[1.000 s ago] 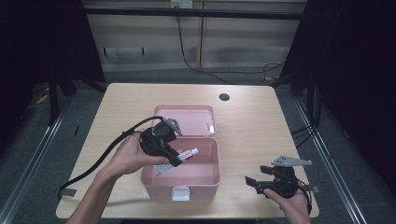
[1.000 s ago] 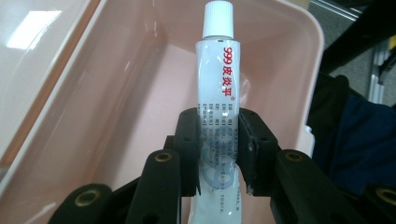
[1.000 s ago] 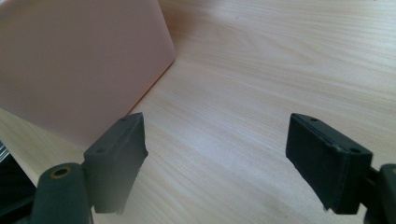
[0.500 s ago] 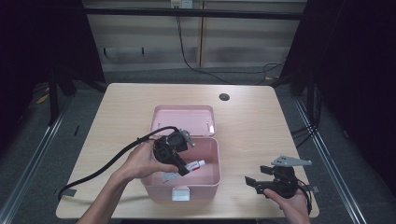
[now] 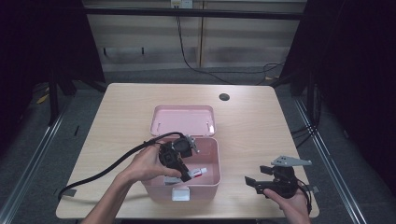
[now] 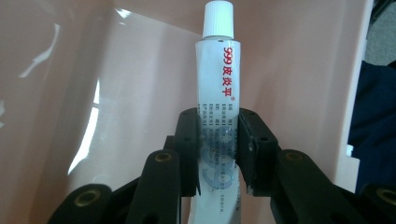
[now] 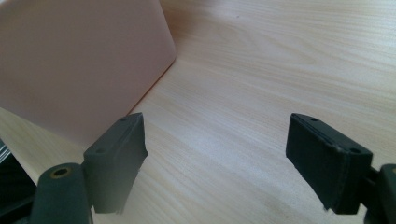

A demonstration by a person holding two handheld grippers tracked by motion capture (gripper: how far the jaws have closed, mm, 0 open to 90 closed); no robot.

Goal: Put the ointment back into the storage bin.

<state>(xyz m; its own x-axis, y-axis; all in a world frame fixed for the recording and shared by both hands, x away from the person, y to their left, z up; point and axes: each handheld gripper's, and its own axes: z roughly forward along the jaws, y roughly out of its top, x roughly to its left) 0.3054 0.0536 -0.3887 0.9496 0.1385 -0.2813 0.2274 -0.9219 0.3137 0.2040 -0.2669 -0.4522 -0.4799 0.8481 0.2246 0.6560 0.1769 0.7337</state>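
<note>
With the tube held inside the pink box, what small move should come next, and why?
Probably lower a little further and open the jaws. The left hand-held gripper is shut on the white ointment tube, already inside the pink box, with its capped end toward the box's wall; the right hand-held gripper rests open beside it.

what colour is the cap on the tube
White, on the tube held by the left gripper; clearest in the left gripper view.

Black left gripper (image 5: 180, 161), thick black cable; right gripper (image 5: 261, 179), grey triangular plate.

A white ointment tube (image 6: 218, 107) with a white cap and red lettering lies inside the open pink box (image 5: 211, 179).
</note>
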